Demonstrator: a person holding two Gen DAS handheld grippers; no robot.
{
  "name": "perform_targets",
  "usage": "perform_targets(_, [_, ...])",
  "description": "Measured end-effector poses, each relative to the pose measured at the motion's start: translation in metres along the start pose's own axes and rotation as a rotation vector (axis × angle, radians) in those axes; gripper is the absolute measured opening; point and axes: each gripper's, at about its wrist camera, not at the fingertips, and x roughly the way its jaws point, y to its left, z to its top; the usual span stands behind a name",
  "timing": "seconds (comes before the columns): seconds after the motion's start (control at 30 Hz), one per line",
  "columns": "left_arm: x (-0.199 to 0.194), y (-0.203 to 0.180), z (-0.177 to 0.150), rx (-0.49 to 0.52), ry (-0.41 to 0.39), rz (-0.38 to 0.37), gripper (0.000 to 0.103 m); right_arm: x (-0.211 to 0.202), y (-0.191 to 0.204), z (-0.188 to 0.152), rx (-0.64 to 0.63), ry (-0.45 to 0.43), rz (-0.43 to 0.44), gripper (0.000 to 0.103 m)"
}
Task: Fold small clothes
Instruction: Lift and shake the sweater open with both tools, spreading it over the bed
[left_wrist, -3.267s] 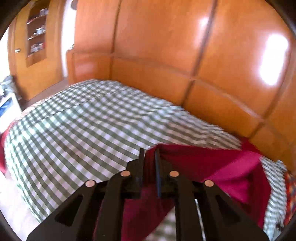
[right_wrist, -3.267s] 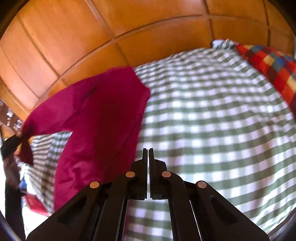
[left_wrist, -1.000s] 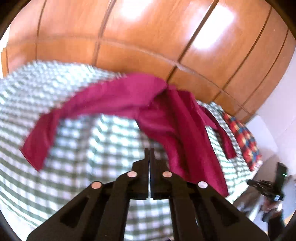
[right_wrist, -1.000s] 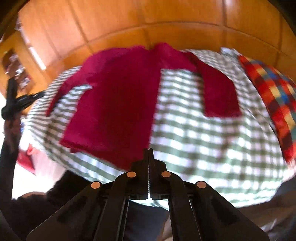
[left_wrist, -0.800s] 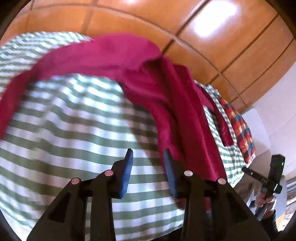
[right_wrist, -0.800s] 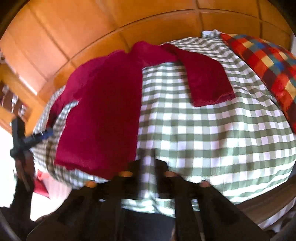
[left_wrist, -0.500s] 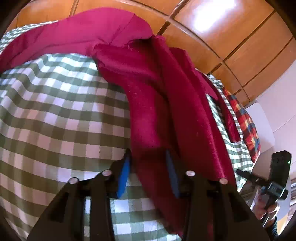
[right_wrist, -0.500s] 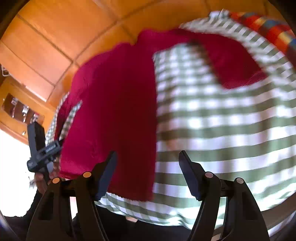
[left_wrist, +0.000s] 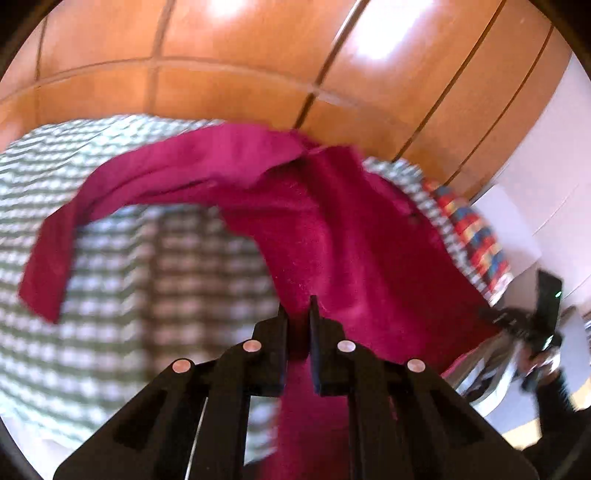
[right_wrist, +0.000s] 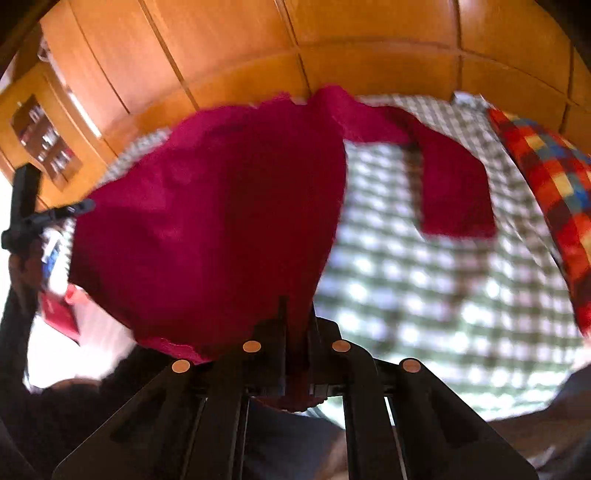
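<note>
A dark red long-sleeved shirt (left_wrist: 351, 229) lies spread on the green-checked bed (left_wrist: 147, 277), sleeves out to both sides. In the left wrist view my left gripper (left_wrist: 297, 310) has its jaws closing on the shirt's near hem, with cloth pinched between the pads. In the right wrist view the shirt (right_wrist: 221, 206) bulges up from the bed, and my right gripper (right_wrist: 297, 310) has its jaws closing on the other end of the hem, fabric between them. Each gripper shows small in the other's view: right gripper (left_wrist: 495, 318), left gripper (right_wrist: 83, 206).
A glossy wooden wardrobe wall (left_wrist: 258, 55) runs behind the bed. A red, blue and yellow plaid blanket (right_wrist: 546, 177) lies along the bed's right side. A shelf niche (right_wrist: 44, 144) is in the wood at far left. The person's dark sleeves are at the frame edges.
Both grippers went down to the shirt's near hem with open jaws, closed on it and drew back up. The shirt's front now lifts off the bed.
</note>
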Motion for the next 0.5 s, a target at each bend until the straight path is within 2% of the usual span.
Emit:
perform_targets(0.07, [0.013, 0.015, -0.018, -0.023, 0.069, 0.072, 0.009, 0.019, -0.004, -0.018, -0.013, 0.1, -0.012, 0.007])
perform_targets(0.17, [0.048, 0.037, -0.048, -0.088, 0.189, 0.181, 0.01, 0.049, 0.007, -0.041, -0.099, 0.237, -0.028, 0.007])
perform_targets(0.23, [0.059, 0.047, -0.062, -0.124, 0.212, 0.219, 0.017, 0.058, 0.016, -0.047, -0.171, 0.29, -0.058, 0.007])
perform_targets(0.27, [0.058, 0.052, -0.064, -0.157, 0.192, 0.2, 0.021, 0.06, 0.017, -0.046, -0.202, 0.314, -0.059, 0.007])
perform_targets(0.3, [0.052, 0.057, -0.063, -0.187, 0.165, 0.189, 0.032, 0.059, 0.017, -0.041, -0.212, 0.332, -0.047, 0.016])
perform_targets(0.33, [0.047, 0.06, -0.061, -0.194, 0.142, 0.203, 0.038, 0.058, 0.016, -0.038, -0.213, 0.342, -0.035, 0.045])
perform_targets(0.37, [0.037, 0.064, -0.056, -0.192, 0.089, 0.256, 0.052, 0.054, 0.015, -0.029, -0.215, 0.346, -0.029, 0.062])
perform_targets(0.4, [0.03, 0.07, -0.052, -0.192, 0.057, 0.292, 0.055, 0.047, 0.014, -0.017, -0.216, 0.309, -0.039, 0.078])
perform_targets(0.5, [0.01, 0.103, -0.035, -0.265, -0.007, 0.397, 0.058, 0.033, 0.018, 0.021, -0.201, 0.166, -0.016, 0.079])
